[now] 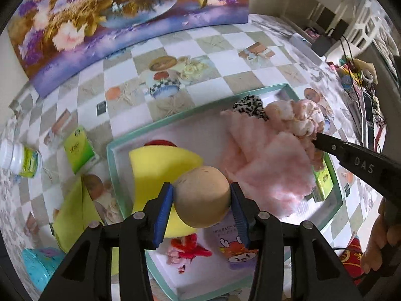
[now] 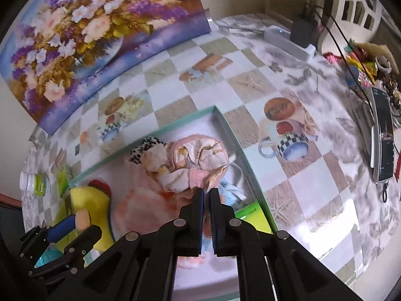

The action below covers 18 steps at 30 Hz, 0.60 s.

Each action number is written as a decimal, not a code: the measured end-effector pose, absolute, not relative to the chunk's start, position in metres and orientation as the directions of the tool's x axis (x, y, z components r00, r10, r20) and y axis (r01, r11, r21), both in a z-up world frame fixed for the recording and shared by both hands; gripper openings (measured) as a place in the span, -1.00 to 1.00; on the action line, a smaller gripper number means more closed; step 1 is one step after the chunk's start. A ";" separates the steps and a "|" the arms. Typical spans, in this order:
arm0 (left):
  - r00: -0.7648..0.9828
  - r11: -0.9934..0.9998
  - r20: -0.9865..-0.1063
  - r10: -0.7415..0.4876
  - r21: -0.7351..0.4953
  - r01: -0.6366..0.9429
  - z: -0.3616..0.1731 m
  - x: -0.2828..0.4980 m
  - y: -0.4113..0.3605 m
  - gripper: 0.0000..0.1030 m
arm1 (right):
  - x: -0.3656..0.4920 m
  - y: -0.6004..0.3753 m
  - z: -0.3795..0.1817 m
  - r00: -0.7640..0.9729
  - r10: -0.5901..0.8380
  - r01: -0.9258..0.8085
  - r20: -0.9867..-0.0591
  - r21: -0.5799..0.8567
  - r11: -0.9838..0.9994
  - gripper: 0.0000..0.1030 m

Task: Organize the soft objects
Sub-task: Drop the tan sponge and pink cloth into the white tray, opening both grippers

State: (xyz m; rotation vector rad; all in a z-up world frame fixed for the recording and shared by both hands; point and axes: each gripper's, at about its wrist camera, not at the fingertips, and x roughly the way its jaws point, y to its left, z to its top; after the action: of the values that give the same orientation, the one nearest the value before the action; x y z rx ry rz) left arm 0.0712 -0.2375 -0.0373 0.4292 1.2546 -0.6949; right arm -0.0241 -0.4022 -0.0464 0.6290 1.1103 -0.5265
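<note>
My left gripper (image 1: 201,197) is shut on the tan beak of a yellow plush toy (image 1: 160,168), held over the teal-rimmed white box (image 1: 112,165). My right gripper (image 2: 206,192) is shut on a bundled pink cloth (image 2: 193,160) and holds it above the box's far end (image 2: 226,123); it enters the left wrist view (image 1: 317,138) still gripping the bundle (image 1: 298,118). A fluffy pink fabric (image 1: 273,165) and a leopard-print item (image 1: 248,105) lie in the box. The left gripper and the yellow plush (image 2: 87,205) show at lower left of the right wrist view.
A white bottle (image 1: 21,159) and a green carton (image 1: 80,148) lie left of the box. A floral painting (image 1: 100,20) leans at the table's back. A phone (image 2: 383,135), power strip (image 2: 288,39) and clutter sit at the right. A blue container (image 1: 37,268) is near left.
</note>
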 end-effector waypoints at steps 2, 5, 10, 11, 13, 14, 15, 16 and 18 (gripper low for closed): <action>0.146 0.736 -0.959 -0.242 -0.084 0.672 -0.036 0.074 -0.234 -0.05 | -0.025 -0.403 -0.043 0.362 -0.085 0.671 -0.928 0.196 0.715 -0.83; 0.138 0.758 -0.957 -0.254 -0.109 0.643 -0.033 0.080 -0.226 0.08 | -0.026 -0.404 -0.041 0.352 -0.104 0.675 -0.930 0.176 0.716 -0.24; 0.123 0.771 -0.950 -0.287 -0.153 0.618 -0.027 0.091 -0.214 0.28 | -0.023 -0.399 -0.029 0.351 -0.140 0.672 -0.926 0.145 0.727 -0.19; 0.129 0.778 -0.947 -0.294 -0.159 0.608 -0.025 0.096 -0.209 0.31 | -0.020 -0.395 -0.025 0.361 -0.148 0.660 -0.921 0.140 0.738 -0.15; 0.155 0.804 -0.942 -0.297 -0.160 0.572 -0.020 0.108 -0.195 0.58 | -0.013 -0.385 -0.017 0.382 -0.152 0.627 -0.912 0.134 0.768 0.02; 0.169 0.818 -0.941 -0.293 -0.155 0.554 -0.019 0.114 -0.188 0.59 | -0.008 -0.379 -0.014 0.392 -0.150 0.608 -0.908 0.134 0.782 0.08; 0.187 0.835 -0.941 -0.281 -0.143 0.532 -0.018 0.122 -0.180 0.59 | -0.003 -0.372 -0.011 0.404 -0.143 0.589 -0.903 0.137 0.796 0.08; 0.205 0.854 -0.943 -0.261 -0.126 0.504 -0.017 0.131 -0.168 0.59 | 0.002 -0.365 -0.009 0.414 -0.135 0.573 -0.900 0.142 0.807 0.08; 0.226 0.884 -0.947 -0.227 -0.103 0.455 -0.019 0.144 -0.148 0.59 | 0.012 -0.350 -0.006 0.436 -0.110 0.534 -0.893 0.159 0.830 0.12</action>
State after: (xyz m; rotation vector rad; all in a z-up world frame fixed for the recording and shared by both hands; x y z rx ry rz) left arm 0.1439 -0.1481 -0.0187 0.2122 1.2591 -0.4751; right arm 0.0125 -0.3503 -0.0055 0.4582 1.0503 -0.4180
